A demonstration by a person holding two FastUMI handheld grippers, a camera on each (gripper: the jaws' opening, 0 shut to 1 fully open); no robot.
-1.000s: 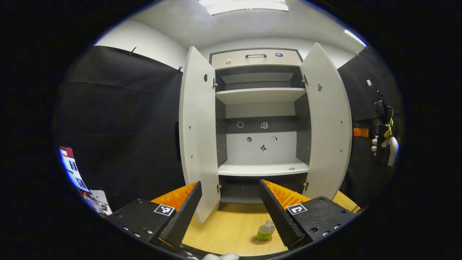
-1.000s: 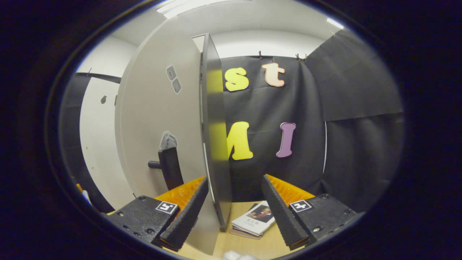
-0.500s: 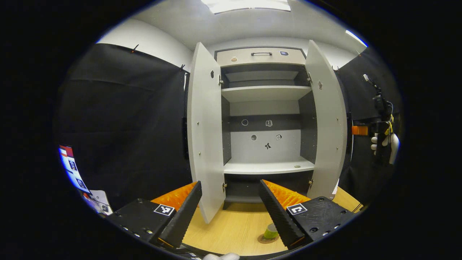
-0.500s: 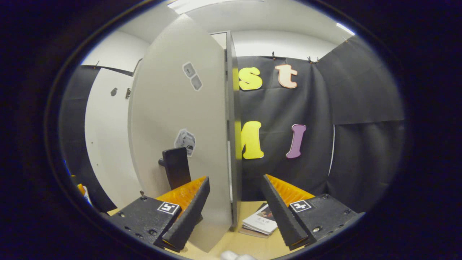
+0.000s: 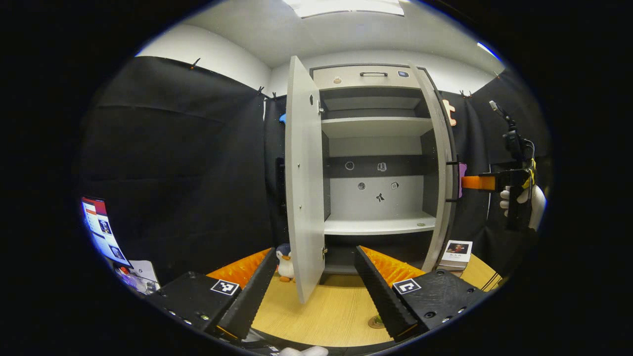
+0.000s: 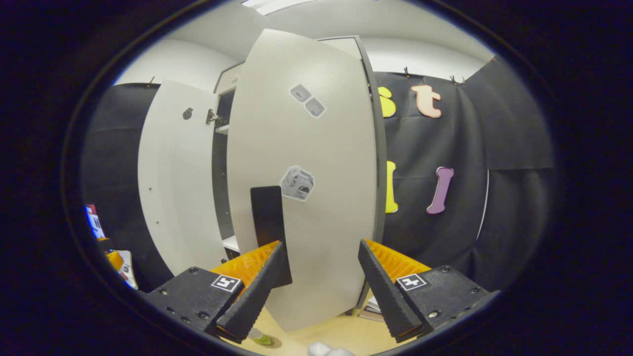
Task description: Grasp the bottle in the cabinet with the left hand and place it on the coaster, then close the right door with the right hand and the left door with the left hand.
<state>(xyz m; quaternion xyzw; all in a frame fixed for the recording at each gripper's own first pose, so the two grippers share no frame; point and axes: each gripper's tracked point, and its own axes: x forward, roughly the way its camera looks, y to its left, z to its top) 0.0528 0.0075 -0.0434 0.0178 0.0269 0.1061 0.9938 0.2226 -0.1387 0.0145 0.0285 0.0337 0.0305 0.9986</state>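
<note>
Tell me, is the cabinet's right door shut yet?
Not yet. The right door stands ajar, partway swung; the shelves show between it and the left door.

White ceiling (image 5: 277, 29) with bright light panel (image 5: 346, 6) at top – black cloth walls (image 5: 173, 163) left and right – wooden tabletop (image 5: 326, 316) at bottom.

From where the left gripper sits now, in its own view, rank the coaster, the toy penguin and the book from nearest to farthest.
1. coaster, on the tabletop by its right finger.
2. toy penguin, behind the left door's bottom edge.
3. book, far right beside the cabinet.
</note>
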